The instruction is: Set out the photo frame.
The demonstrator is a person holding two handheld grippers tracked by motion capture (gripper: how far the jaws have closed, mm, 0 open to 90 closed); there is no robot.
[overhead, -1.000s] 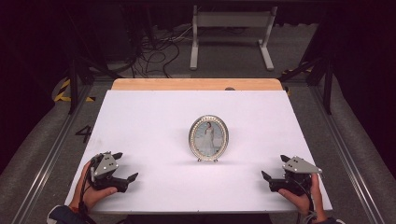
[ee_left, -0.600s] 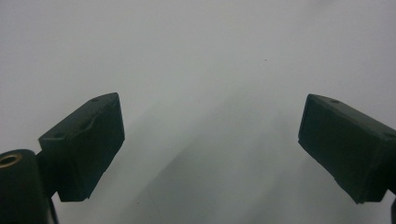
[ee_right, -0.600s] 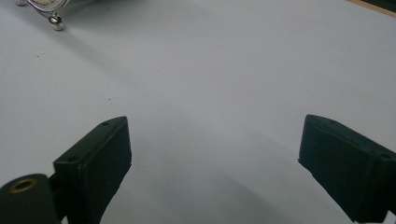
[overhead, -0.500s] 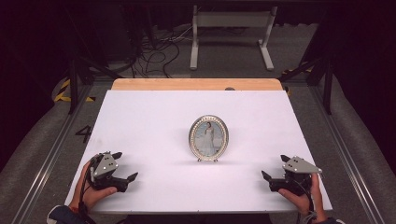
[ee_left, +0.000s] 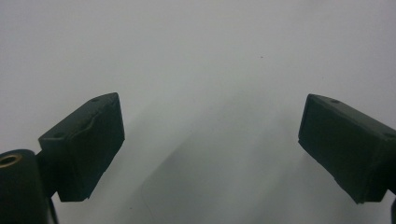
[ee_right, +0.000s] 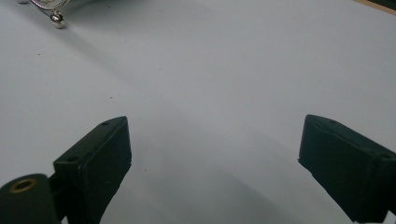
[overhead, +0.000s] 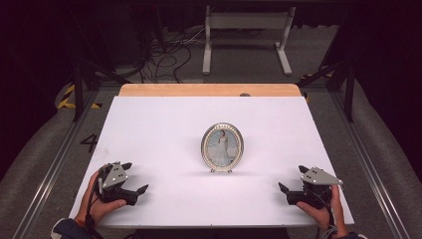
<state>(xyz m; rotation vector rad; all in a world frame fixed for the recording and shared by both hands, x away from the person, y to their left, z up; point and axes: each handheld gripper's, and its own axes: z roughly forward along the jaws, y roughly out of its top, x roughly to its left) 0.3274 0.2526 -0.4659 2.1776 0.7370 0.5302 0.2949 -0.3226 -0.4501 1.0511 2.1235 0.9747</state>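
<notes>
An oval silver picture frame (overhead: 222,147) stands upright near the middle of the white table top (overhead: 164,129), holding a photo of a figure in white. My left gripper (overhead: 133,177) rests low at the front left corner, open, with nothing between its jaws (ee_left: 210,144). At the front right my right gripper (overhead: 292,179) is likewise open over bare table (ee_right: 215,163). The foot of the picture frame (ee_right: 57,18) peeks into the top left of the right gripper view. Both grippers are well apart from the frame.
A wooden strip (overhead: 209,89) edges the table's far side. Beyond it, on the floor, lie cables (overhead: 169,50) and a white metal stand (overhead: 246,30). Metal rails (overhead: 54,164) run along both sides of the table.
</notes>
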